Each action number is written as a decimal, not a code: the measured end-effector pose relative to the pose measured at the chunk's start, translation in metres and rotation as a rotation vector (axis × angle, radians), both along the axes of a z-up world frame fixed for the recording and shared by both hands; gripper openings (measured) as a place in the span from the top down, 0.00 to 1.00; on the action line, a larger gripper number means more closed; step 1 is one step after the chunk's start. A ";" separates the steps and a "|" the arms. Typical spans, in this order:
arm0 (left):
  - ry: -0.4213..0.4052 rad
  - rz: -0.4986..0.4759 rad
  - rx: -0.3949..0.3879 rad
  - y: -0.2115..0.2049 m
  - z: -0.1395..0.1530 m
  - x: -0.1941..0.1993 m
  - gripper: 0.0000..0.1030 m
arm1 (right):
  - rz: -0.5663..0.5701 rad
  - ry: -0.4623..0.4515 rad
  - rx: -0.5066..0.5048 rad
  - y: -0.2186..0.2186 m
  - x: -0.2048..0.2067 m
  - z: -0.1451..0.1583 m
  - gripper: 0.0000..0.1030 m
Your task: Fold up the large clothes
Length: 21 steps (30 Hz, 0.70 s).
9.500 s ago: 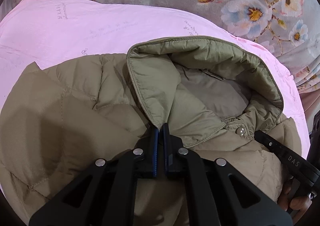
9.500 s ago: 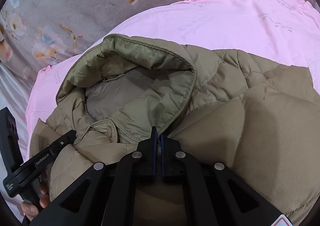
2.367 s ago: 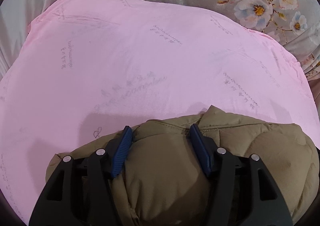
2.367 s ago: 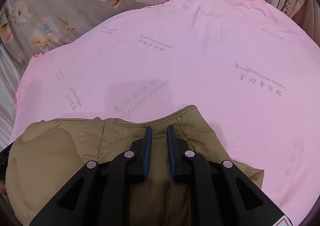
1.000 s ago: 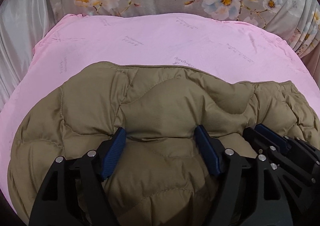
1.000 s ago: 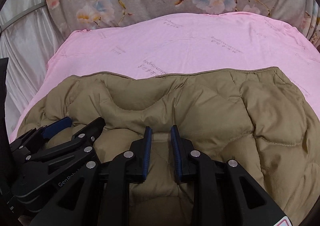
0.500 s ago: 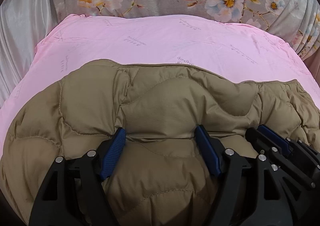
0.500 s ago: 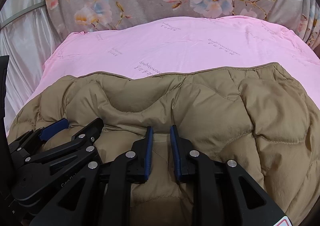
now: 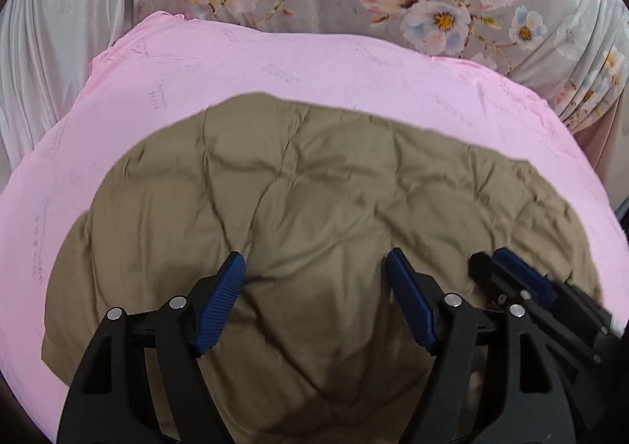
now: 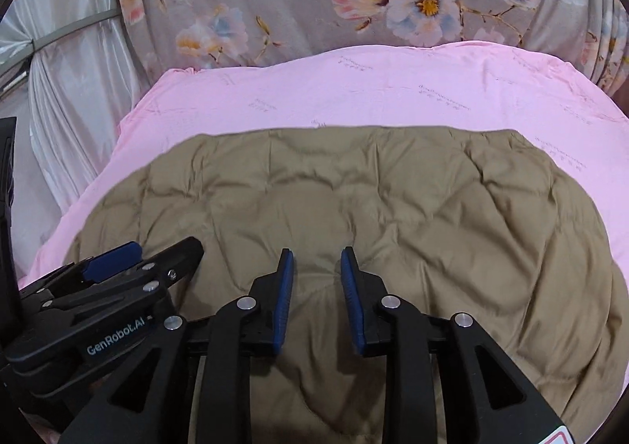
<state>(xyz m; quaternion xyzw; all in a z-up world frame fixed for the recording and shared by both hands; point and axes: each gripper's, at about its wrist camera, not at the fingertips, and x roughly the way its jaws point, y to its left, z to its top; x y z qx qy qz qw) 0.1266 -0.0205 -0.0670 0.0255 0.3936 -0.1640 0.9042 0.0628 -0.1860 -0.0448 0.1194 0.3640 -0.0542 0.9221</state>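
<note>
Your left gripper [image 9: 314, 267] stands wide over the jacket [image 9: 314, 208], pads clear of the cloth. Your right gripper [image 10: 316, 259] is narrower, its jaws opening, nothing pinched. The jacket lies folded across the middle and lower frame on the pink sheet [image 10: 354, 90].

White lettering "GenRobot.AI" runs along the black side of the left gripper [image 10: 114, 271], low at the left of the right wrist view. Faint grey script printed across the pink sheet [image 10: 354, 98] beyond it, too small to read.
</note>
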 end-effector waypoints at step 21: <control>-0.067 0.024 0.108 -0.016 -0.025 -0.006 0.29 | 0.007 0.022 -0.005 -0.001 0.004 -0.024 0.75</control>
